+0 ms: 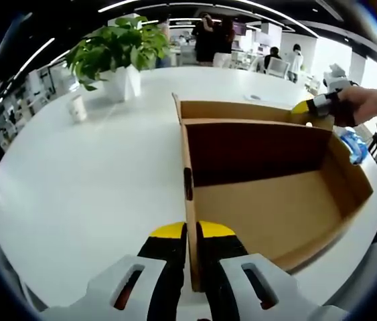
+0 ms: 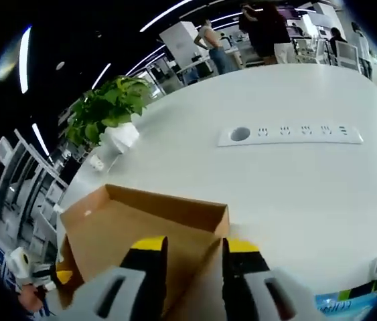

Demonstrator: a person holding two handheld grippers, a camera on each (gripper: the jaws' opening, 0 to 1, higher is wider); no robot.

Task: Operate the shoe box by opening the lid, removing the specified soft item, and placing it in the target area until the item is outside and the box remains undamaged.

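The brown cardboard shoe box (image 1: pixel 268 200) stands open on the white table (image 1: pixel 74 187), and I see nothing inside it. My left gripper (image 1: pixel 192 230) is shut on the box's near side wall, which runs up between its yellow-tipped jaws. The lid (image 1: pixel 242 110) stands raised at the far side. A hand holds my right gripper (image 1: pixel 305 107) at the lid's far corner. In the right gripper view, that gripper (image 2: pixel 195 245) is open with the lid's cardboard edge (image 2: pixel 168 207) between its jaws. A blue and white soft packet (image 1: pixel 353 144) (image 2: pixel 349 299) lies on the table beside the box.
A potted plant (image 1: pixel 118 50) (image 2: pixel 108 107) and a paper cup (image 1: pixel 76 107) stand at the table's far left. A white power strip (image 2: pixel 288 134) lies flat beyond the box. Several people stand by desks at the back. The table's edge curves close on the right.
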